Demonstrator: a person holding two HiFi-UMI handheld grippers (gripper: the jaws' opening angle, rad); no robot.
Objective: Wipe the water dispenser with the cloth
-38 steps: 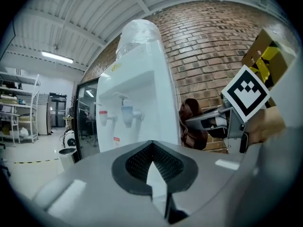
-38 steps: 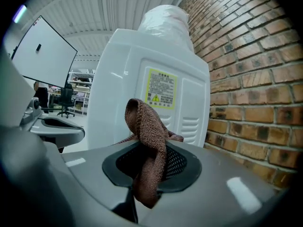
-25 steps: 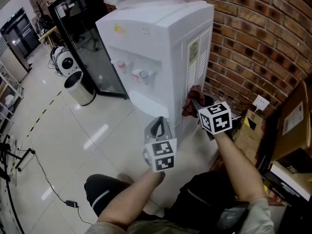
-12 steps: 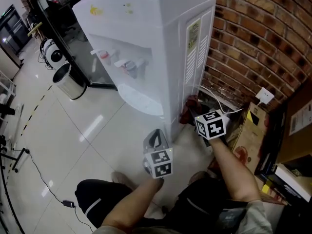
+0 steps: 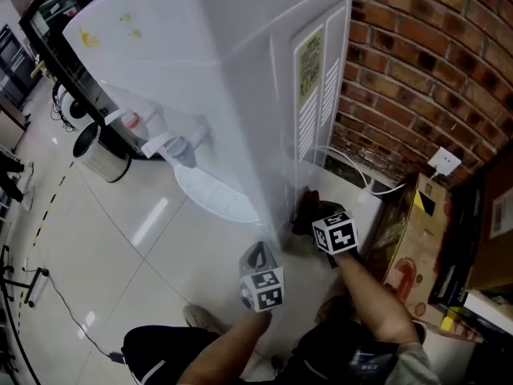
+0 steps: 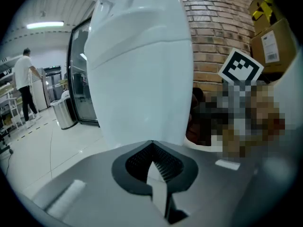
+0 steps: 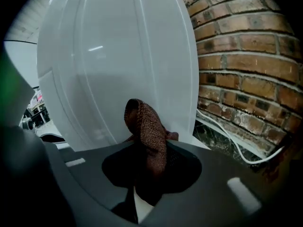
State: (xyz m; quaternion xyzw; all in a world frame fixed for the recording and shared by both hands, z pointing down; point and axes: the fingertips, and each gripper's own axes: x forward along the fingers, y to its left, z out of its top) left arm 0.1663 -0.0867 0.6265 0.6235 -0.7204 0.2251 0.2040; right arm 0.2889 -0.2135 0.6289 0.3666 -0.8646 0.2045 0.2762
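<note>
The right gripper (image 5: 311,216) is pinching the brown cloth (image 7: 146,126) in its jaws and holding it low beside the side panel of the white water dispenser (image 5: 216,95), at the dispenser's 5 o'clock in the head view. The left gripper (image 5: 258,257), jaws pressed together, is hovering at the right one's 8 o'clock. A brick wall (image 5: 425,62) is standing at 3 o'clock.
</note>
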